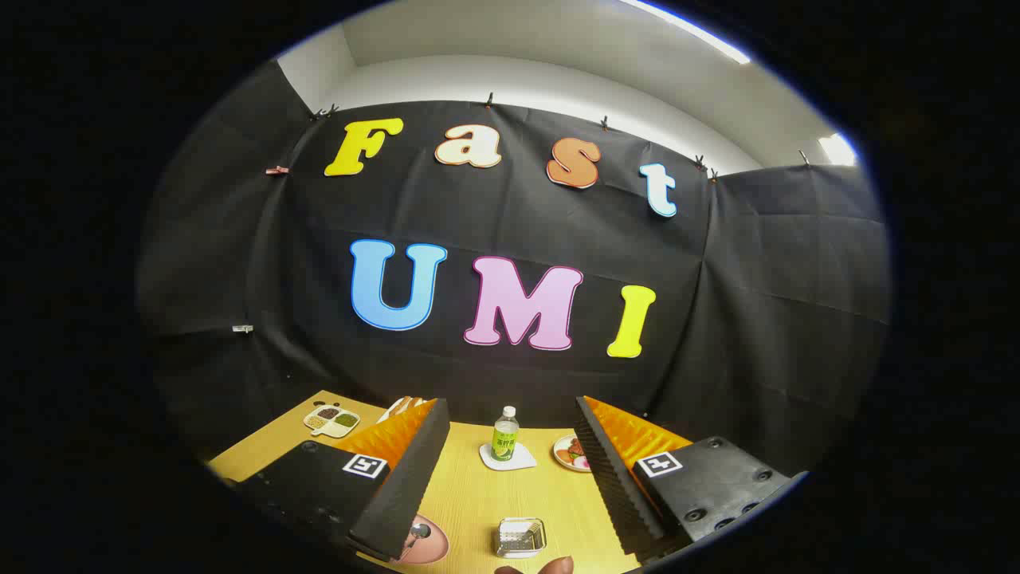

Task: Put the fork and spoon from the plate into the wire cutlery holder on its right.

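Between the spread fingers (510, 478), low and close to the camera, the wire holder (521, 536) is seen standing on the counter (478, 494), while the plate (426, 542) lies just to its left, half hidden under the tip of the left finger. On the plate a spoon (417, 532) can be made out, its bowl pointing away from the camera and its handle running back toward the viewer, so its long axis is judged to lie roughly along the line of the fingers; the fork cannot be told apart, being covered by the finger or too small to see. The fingers are held wide apart with nothing between them, well above the counter and aimed mostly at the booth wall. The plate is thus below and slightly left of the gap, nearer the left finger than the right, and the holder sits almost on the midline. It is judged that the coming move calls for the fingers to be tipped down and shifted a little left, then turned so that they close across the spoon's handle instead of along it. Further ahead, beyond the fingers, a bottle (504, 434) on a coaster (508, 458), a small dish of food (572, 454) and a divided tray (331, 420) are set well apart from the plate. A fingertip (550, 567) shows just below the holder.
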